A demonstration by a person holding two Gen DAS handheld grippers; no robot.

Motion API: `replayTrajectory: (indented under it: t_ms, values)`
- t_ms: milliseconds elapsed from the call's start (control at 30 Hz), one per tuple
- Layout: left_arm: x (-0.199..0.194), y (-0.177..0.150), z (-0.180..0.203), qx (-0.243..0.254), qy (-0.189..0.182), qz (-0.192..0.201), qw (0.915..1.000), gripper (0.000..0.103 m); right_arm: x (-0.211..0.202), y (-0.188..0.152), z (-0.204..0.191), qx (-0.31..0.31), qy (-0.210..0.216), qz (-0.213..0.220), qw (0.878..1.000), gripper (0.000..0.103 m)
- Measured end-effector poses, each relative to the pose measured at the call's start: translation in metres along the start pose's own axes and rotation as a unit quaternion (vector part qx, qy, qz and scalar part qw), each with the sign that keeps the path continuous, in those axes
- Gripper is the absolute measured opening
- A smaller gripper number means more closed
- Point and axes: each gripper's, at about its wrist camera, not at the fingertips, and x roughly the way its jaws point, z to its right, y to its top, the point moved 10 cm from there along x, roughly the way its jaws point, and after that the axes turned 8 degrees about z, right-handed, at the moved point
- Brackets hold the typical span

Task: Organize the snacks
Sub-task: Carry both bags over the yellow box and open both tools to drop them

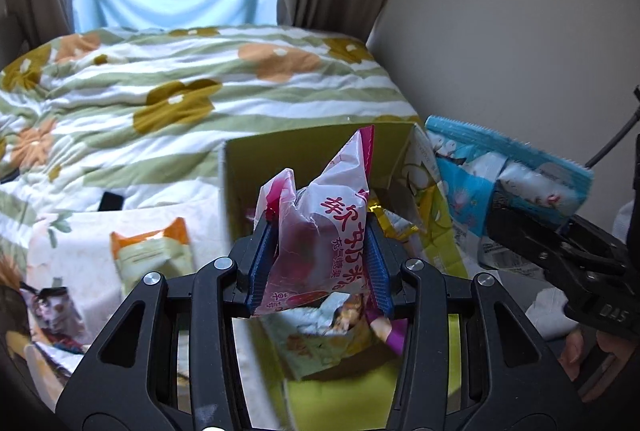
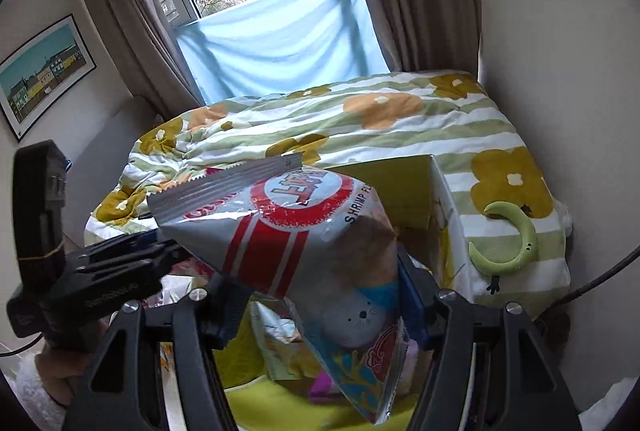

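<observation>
Here the left gripper (image 1: 320, 255) is clamped on a pink-and-white candy bag (image 1: 324, 231), held above the open yellow-green box (image 1: 288, 159) that sits on the bed (image 1: 160, 91) with other snack packets inside. Beside it, the right gripper (image 2: 320, 295) pinches a silver-and-red shrimp chips bag (image 2: 296, 227) over the same box, and an orange-topped packet (image 1: 156, 251) lies on the bed left of the box.
</observation>
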Motion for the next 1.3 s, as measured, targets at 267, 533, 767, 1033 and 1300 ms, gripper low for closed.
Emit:
replayTrajectory:
  t_ms: [267,533,767,1033,1300]
  values:
    - [0.067,-0.023,0.011,0.007,0.032,-0.069,0.9971,0.053,0.025,0.0,0.029,0.018,0.018,-0.021,0.999,0.06]
    - [0.038,-0.031,-0.001,0.002,0.056,-0.045,0.9974,0.103,0.034,-0.006,0.034,0.033,0.035,-0.036,0.998,0.06]
    - [0.009,-0.035,-0.013,0.006,0.082,-0.034,0.9961,0.103,0.047,0.006,0.034,0.028,0.044,-0.047,0.998,0.06]
    - [-0.014,-0.035,-0.033,-0.007,0.099,-0.017,0.9949,0.103,0.09,0.004,0.016,-0.004,0.034,-0.092,0.995,0.069]
    - [-0.025,-0.042,-0.045,-0.018,0.099,-0.011,0.9949,0.103,0.085,-0.014,0.014,-0.023,0.022,-0.096,0.995,0.102]
